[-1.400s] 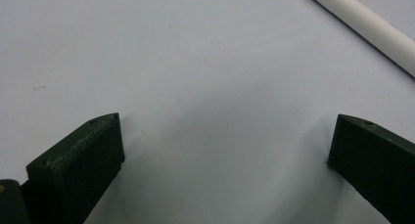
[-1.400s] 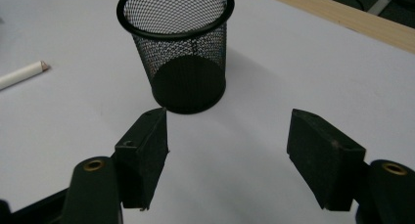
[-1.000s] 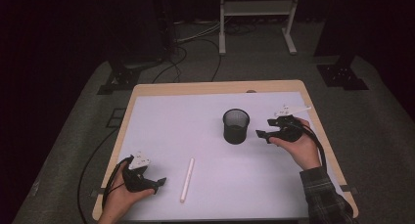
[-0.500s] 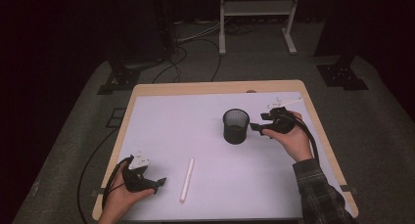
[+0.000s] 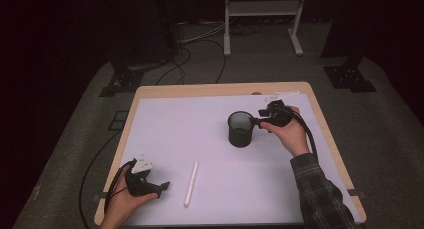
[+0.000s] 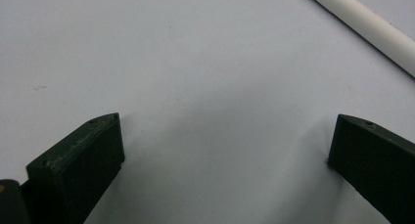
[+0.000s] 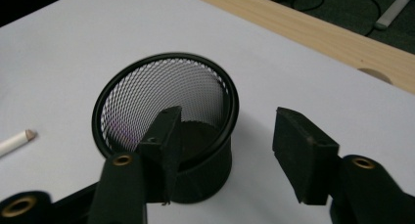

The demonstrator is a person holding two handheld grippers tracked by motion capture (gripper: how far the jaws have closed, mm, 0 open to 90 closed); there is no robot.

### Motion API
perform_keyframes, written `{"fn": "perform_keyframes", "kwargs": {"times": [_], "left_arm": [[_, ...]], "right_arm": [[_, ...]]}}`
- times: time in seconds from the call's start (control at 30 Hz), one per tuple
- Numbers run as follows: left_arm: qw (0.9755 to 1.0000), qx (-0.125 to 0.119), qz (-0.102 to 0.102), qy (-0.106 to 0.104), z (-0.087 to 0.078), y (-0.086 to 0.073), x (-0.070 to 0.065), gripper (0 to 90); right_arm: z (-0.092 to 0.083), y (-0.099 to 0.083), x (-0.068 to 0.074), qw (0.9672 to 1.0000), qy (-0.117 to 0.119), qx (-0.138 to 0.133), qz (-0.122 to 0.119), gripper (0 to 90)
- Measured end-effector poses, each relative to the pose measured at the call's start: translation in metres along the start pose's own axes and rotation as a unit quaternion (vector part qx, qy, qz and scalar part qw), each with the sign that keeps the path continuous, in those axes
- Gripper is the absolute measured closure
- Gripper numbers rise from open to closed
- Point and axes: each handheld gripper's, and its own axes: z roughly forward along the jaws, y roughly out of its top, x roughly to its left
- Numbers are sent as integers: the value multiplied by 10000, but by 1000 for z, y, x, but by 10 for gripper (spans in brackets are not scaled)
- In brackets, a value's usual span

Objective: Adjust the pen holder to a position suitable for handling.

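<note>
right gripper view: your right gripper has just been closing its jaws, yet they stand apart, one inside the rim of the black mesh cup, the other outside its wall, neither pad clearly pressing. high view: your left gripper rests low at the near left, jaws wide and empty, near the white stick lying on the white table.
</note>
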Motion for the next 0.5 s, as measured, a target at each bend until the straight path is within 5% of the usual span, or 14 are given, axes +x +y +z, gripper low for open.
{"fn": "perform_keyframes", "kwargs": {"times": [0.5], "left_arm": [[10000,-3,-1,-1,0,0,0,0]], "right_arm": [[29,17,3,9991,-18,410,-53,614]]}}
